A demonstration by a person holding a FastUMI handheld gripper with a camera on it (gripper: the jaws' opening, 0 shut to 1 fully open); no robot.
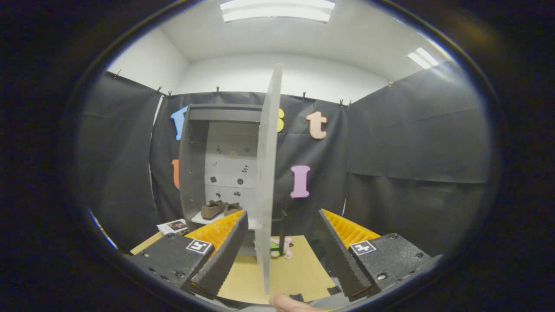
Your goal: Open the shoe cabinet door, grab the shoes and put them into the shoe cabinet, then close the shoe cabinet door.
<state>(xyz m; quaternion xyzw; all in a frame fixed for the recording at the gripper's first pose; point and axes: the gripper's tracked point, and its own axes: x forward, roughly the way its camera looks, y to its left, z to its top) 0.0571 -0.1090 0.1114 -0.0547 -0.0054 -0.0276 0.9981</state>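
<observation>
Gripper [277,247] fingers stood wide apart, clamped on nothing. Shoe cabinet [217,169] stood beyond fingers against booth wall, interior exposed. Cabinet door [268,173] was swung open, seen edge-on, its lower edge between fingers. Pair of brown shoes [219,209] rested on cabinet's lower shelf. Tabletop [295,268] lay below; fingertip of person [289,303] showed nearest camera.

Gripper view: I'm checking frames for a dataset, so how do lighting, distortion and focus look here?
Gripper view: ceiling lights glare white; fisheye bends the walls and bows the open door edge; the shoes in the cabinet are dim but legible; the open claw straddles the door edge, reasonably sharp.
</observation>
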